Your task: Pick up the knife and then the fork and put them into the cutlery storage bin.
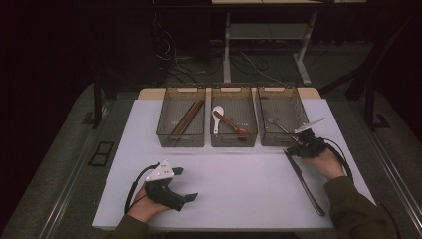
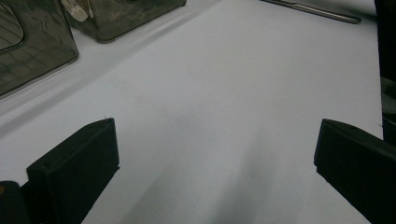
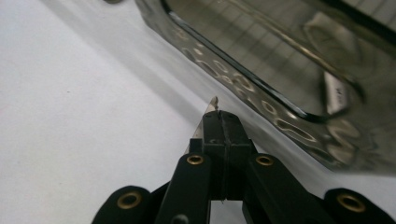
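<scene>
Right gripper (image 3: 219,116): jaws pressed together, pinching the knife (image 1: 303,179) at its blade tip; a sliver of metal pokes out past them.
Knife: flat on the worktop (image 1: 234,184), tip just in front of the right bin (image 1: 281,117), handle running back beside the right forearm.
Left gripper (image 2: 212,154): jaws spread wide over bare worktop, well apart from the knife.
Writing: a small white label on the bin wall in the right gripper view, too blurred to read.
Bins: three in a row; a fork (image 1: 276,125) lies in the right one.
</scene>
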